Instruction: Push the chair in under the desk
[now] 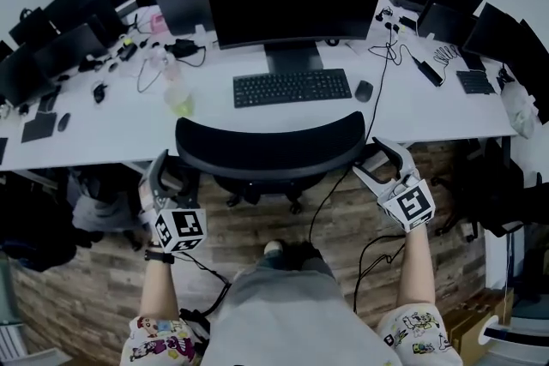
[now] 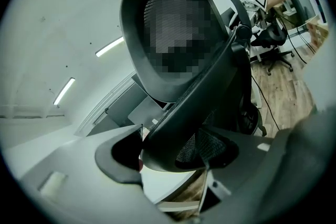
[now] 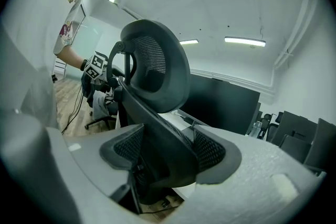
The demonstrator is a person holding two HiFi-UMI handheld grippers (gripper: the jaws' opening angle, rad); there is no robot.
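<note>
A black mesh office chair [image 1: 270,146] stands at the white desk [image 1: 412,111], its curved backrest facing me and its seat partly under the desk's edge. My left gripper [image 1: 171,174] holds the backrest's left edge. My right gripper [image 1: 377,160] holds its right edge. In the left gripper view the chair's frame [image 2: 210,86] fills the gap in the left gripper [image 2: 178,157], both pads touching it. In the right gripper view the backrest's edge [image 3: 157,65] sits likewise in the right gripper [image 3: 163,157]. The chair's base is mostly hidden.
On the desk are a large monitor [image 1: 292,0], a keyboard [image 1: 292,87], a mouse [image 1: 364,90] and cables. More monitors line the far side. Black cables [image 1: 369,257] trail over the wooden floor [image 1: 257,227] near my legs. Another chair [image 1: 480,193] stands at the right.
</note>
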